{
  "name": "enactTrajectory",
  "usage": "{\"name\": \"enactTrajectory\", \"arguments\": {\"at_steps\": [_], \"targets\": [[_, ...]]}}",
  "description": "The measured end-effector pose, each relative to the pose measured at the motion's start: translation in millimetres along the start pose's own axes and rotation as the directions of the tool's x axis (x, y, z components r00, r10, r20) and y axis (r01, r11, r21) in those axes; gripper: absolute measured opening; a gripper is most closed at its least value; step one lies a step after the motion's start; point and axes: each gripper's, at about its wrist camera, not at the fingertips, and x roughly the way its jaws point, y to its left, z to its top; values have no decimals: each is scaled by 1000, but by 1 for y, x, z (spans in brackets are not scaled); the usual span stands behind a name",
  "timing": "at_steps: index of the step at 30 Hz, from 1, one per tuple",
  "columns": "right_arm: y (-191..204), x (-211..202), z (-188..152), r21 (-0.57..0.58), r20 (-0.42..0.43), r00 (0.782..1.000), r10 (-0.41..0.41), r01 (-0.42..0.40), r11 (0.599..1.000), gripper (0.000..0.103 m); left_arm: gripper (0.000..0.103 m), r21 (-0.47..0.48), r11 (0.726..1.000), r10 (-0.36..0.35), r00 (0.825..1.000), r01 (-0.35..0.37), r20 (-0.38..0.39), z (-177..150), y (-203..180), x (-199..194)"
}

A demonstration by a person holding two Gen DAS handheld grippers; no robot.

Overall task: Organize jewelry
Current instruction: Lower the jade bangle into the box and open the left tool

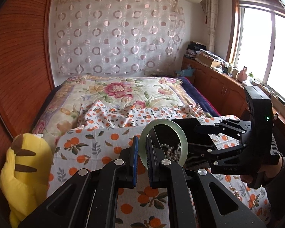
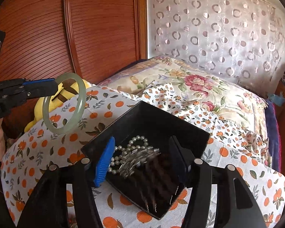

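My left hand-held gripper (image 1: 142,153) pinches the pale green, smooth stone bangle (image 2: 65,103) by one side of its ring, so most of the ring hangs free beyond the pads. I think this is the main risk: the stone is polished and the grip is narrow, so if I tilt or shake the hand, the bangle can swing, slide out and fall on the cloth with orange fruit print (image 2: 38,152) — or hit the hard edge of the open black square box (image 2: 153,117) and chip.

The box lies on this cloth on the bed, and it holds a string of small white pearls (image 2: 123,152), a silver ornament (image 2: 136,161) and a dark brown ribbed piece that I cannot name. A second risk is these contents: if the bangle drops from high, it may knock against the pearls.

My right hand-held gripper (image 2: 142,159) is spread, with one finger at each side of the box near its front part; the pads do not seem to press on anything. If I pull it away carelessly, a finger can catch the box wall and push the box.

About pose: the left one comes from the left side, raised above the cloth, just beside the box. The right one points down over the box — both lean downward. A yellow plush toy (image 1: 26,171) lies at the left.
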Motion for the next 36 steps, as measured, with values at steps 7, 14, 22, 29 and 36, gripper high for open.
{"name": "enactTrajectory", "arguments": {"at_steps": [7, 14, 22, 29, 36], "targets": [[-21, -20, -12, 24, 4, 998, -70, 70, 997, 62, 7, 15, 999, -32, 999, 32, -15, 7, -10, 22], [-47, -37, -33, 79, 1, 990, -140, 140, 987, 62, 7, 42, 997, -69, 996, 71, -54, 9, -29, 52], [-63, -38, -51, 131, -7, 989, -148, 147, 980, 62, 7, 72, 992, -92, 990, 100, -109, 5, -51, 81], [-67, -36, -59, 150, -1, 990, -142, 140, 979, 62, 7, 71, 994, -76, 986, 87, -151, -2, -51, 95], [-67, -39, -58, 144, 8, 990, -143, 140, 980, 62, 9, 90, 994, -54, 988, 67, -146, 3, -57, 92]]}}
